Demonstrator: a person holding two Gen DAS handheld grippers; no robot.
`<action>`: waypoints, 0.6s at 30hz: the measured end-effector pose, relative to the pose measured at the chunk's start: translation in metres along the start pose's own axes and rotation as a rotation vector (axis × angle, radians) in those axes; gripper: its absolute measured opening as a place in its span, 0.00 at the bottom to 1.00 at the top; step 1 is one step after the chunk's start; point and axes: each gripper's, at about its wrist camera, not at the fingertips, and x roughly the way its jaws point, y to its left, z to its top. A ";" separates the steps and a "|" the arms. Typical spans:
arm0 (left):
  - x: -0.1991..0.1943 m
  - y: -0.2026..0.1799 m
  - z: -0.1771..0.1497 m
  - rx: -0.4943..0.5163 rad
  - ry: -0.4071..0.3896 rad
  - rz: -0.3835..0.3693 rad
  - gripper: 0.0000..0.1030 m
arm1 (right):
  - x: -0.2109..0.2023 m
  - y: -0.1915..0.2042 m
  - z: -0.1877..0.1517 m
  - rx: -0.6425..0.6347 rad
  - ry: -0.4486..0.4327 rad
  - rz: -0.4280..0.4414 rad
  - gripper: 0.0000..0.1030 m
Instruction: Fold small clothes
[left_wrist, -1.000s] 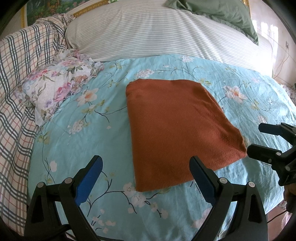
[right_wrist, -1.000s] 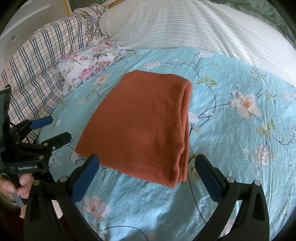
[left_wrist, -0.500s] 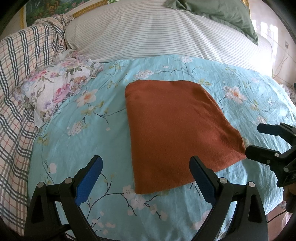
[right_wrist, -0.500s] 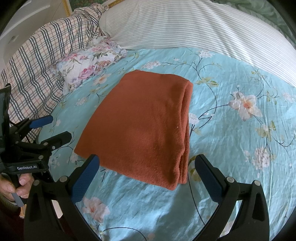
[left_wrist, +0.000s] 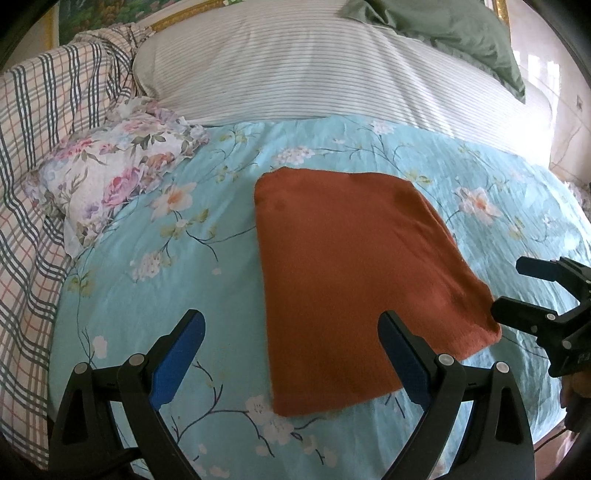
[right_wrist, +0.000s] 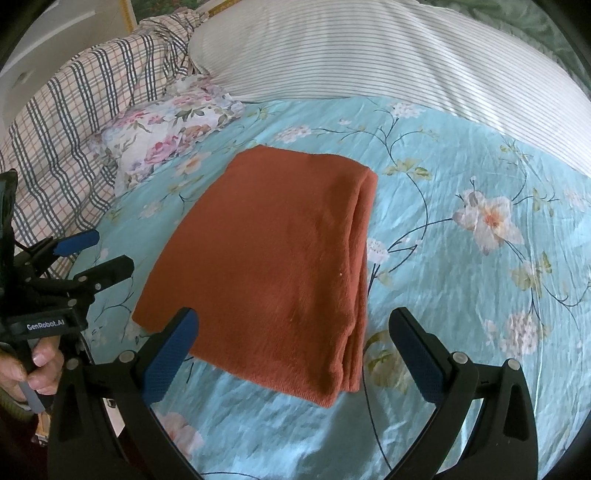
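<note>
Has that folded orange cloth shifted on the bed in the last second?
No. The orange cloth lies in the same spot, its far corner equally close to the floral pillow; neither open tool touches it.

I am in a bedroom at home — a big bed with a blue flowered sheet (left_wrist: 184, 295), a striped pillow (left_wrist: 314, 66), a small flowery pillow (left_wrist: 110, 173) and a checked blanket (left_wrist: 33, 147).

Rust-orange folded cloth (left_wrist: 354, 266); turquoise floral bedsheet (left_wrist: 177, 295); white-striped pillow (left_wrist: 314, 66); plaid blanket (left_wrist: 33, 155); pink-floral pillowcase (left_wrist: 110, 177); blue gripper pads (left_wrist: 177, 358).
</note>
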 end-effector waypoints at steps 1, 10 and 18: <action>0.001 0.001 0.001 0.000 0.000 0.000 0.92 | 0.001 0.000 0.001 0.001 0.000 0.001 1.00; 0.006 0.012 0.011 -0.022 -0.005 0.008 0.92 | 0.008 -0.002 0.003 0.006 0.002 0.008 1.00; 0.000 0.007 0.011 -0.016 -0.026 0.018 0.92 | 0.008 -0.002 0.004 0.016 -0.004 0.017 1.00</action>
